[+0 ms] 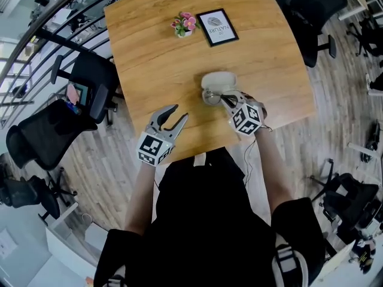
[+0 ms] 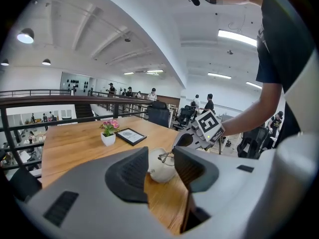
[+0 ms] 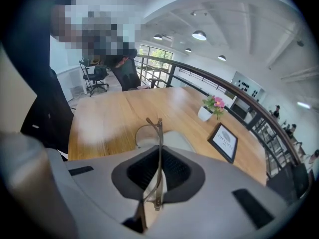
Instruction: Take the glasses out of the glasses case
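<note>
A cream glasses case [image 1: 218, 80] lies near the front of the wooden table [image 1: 149, 58]. My right gripper [image 1: 228, 100] is shut on thin metal-framed glasses [image 1: 210, 95], held just above the case's near end. In the right gripper view the glasses [image 3: 159, 133] stand edge-on between the pads, with the case [image 3: 175, 139] below them. My left gripper [image 1: 174, 116] is open and holds nothing, to the left of the case and apart from it. The left gripper view shows the case [image 2: 160, 169] between my open jaws, farther along the table, the glasses [image 2: 167, 157] above it and the right gripper [image 2: 191, 139] behind.
A small pot of pink flowers [image 1: 184, 24] and a black picture frame [image 1: 217, 27] stand at the far side of the table. Black office chairs [image 1: 90, 82] flank the table on the left, with another chair [image 1: 311, 11] on the right. A railing runs behind.
</note>
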Demonstrator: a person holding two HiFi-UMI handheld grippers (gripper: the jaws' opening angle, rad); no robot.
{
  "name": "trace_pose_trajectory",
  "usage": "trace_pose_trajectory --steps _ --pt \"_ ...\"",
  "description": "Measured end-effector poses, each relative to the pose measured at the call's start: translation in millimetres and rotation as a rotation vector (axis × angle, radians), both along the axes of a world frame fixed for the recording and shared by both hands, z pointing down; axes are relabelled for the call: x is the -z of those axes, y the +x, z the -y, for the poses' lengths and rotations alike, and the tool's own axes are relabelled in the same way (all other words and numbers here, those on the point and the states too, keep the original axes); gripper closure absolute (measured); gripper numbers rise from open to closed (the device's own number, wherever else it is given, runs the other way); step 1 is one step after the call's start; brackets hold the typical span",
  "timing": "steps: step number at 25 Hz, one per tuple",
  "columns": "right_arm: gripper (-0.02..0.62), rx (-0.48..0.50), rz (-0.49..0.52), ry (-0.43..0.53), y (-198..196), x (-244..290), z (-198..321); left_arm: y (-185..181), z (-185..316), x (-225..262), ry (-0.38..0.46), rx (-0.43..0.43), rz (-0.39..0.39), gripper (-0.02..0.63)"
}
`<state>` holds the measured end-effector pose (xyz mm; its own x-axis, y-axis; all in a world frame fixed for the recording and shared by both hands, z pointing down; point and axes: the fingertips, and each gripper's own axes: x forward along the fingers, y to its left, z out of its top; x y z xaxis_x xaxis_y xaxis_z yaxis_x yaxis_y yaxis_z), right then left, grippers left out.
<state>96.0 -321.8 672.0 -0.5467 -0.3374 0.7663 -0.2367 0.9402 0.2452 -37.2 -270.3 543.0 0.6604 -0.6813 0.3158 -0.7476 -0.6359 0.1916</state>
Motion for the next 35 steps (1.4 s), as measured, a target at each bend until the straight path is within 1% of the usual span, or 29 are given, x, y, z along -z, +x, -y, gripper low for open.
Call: trace_pose_trajectory --steps 17,26,35 --pt "0.571 -0.116 0.026 0.130 -1 55 -36 -17 -40 34 0.112 -0.059 0.000 0.430" --pt "0.571 -0.174 0.030 0.186 -3 78 -57 -26 -59 48 0.151 -0.108 0.003 0.430" --pt "0.571 -0.227 0.042 0.216 -15 86 -87 -39 -79 52 0.176 -0.152 0.002 0.430"
